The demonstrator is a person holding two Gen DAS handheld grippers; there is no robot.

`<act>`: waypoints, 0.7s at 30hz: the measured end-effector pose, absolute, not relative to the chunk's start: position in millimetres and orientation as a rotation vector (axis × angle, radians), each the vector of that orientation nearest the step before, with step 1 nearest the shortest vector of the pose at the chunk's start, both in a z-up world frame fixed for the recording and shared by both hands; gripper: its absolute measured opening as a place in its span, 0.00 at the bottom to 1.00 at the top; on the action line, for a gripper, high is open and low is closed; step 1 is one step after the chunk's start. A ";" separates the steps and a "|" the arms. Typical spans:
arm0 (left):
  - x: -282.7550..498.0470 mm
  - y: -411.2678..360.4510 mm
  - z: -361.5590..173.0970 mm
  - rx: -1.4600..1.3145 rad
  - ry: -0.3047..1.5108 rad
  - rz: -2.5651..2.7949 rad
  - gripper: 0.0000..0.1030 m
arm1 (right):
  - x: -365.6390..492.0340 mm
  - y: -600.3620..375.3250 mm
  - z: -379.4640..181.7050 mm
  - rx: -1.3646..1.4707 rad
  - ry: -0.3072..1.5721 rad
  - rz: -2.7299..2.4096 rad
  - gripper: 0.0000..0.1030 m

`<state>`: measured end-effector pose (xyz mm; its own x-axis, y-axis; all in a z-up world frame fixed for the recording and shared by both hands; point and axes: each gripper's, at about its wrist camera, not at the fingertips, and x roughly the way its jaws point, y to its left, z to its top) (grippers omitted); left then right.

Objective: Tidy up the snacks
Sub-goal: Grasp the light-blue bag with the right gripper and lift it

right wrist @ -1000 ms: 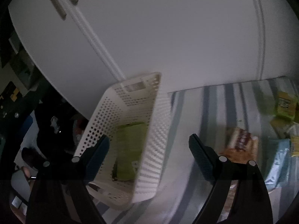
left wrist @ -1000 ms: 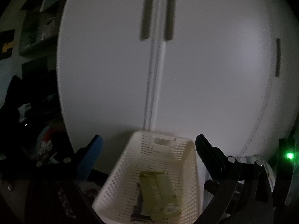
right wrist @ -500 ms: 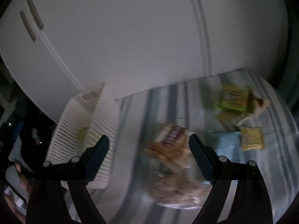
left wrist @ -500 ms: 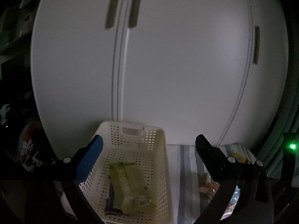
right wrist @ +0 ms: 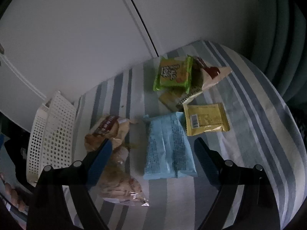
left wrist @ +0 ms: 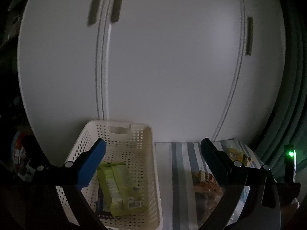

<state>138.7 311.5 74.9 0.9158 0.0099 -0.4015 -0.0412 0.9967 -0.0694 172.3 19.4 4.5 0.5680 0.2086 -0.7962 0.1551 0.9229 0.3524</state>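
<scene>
A white perforated basket stands at the left of a striped surface. A light green packet lies inside it over a dark item. My left gripper hangs open above the basket's right wall, with nothing between its fingers. On the stripes lie a light blue packet, a yellow packet, a green packet, a beige bag with red print and clear bags of bread. My right gripper is open, just above the blue packet.
White cupboard doors with grey handles rise right behind the basket and the striped surface. A teal curtain hangs at the right. Dark clutter sits at the far left. A green light glows at the right.
The right gripper has swung right, from above the basket to above the blue packet. The left view has shifted right, so the striped surface and bread now show.
</scene>
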 end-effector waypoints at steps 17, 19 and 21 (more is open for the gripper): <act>139.9 279.1 63.4 0.010 0.455 -0.039 0.97 | 225.2 39.1 -51.9 0.264 1.137 -0.028 0.84; 140.9 277.4 61.2 0.016 0.460 -0.044 0.97 | 229.7 40.0 -58.2 0.248 1.151 -0.044 0.85; 142.8 276.2 59.0 0.026 0.468 -0.044 0.97 | 232.1 43.6 -61.0 0.230 1.143 -0.046 0.85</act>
